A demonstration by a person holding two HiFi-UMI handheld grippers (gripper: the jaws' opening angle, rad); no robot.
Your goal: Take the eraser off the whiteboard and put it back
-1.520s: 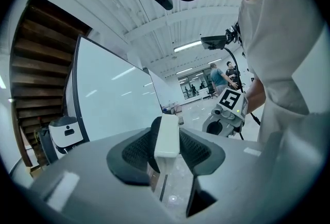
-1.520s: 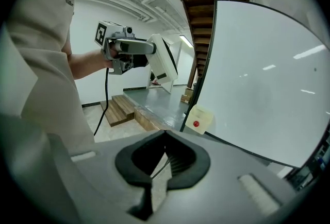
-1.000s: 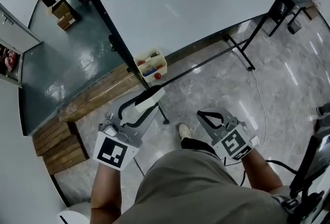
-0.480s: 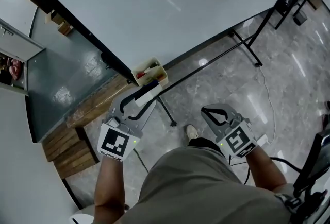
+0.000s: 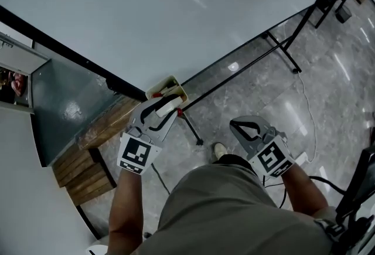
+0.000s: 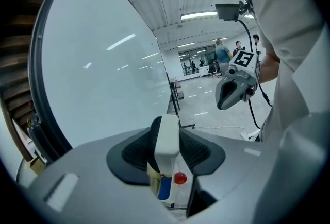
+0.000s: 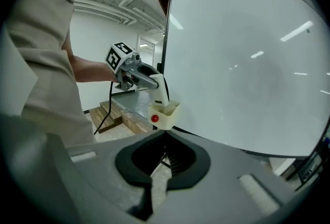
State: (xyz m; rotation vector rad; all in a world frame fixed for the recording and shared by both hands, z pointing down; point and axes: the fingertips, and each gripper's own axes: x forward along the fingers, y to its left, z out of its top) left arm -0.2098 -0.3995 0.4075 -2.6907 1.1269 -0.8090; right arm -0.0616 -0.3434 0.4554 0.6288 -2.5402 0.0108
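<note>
My left gripper [image 5: 169, 107] is shut on a white eraser [image 5: 166, 109], which stands on edge between the black pads [image 6: 167, 138]. The eraser's far end hangs just over a cream holder tray [image 5: 170, 86] fixed at the lower edge of the whiteboard [image 5: 176, 7]. Inside the tray [image 6: 154, 179] lie a blue item [image 6: 164, 187] and a red cap [image 6: 179, 178]. From the right gripper view, the eraser [image 7: 161, 92] dips toward the tray [image 7: 165, 115]. My right gripper [image 5: 234, 125] hangs low at the right, shut and empty, its tips meeting [image 7: 165, 141].
The whiteboard's black stand legs [image 5: 282, 50] spread over the grey tiled floor, with a white cable [image 5: 302, 108] trailing beside them. Wooden steps [image 5: 88, 169] lie at the left by a green floor patch. A shoe [image 5: 220, 150] shows below me. Distant people [image 6: 223, 53] stand down the hall.
The left gripper has carried the eraser forward and down until it is right over the holder tray. The right gripper has drifted forward a little, still shut.
</note>
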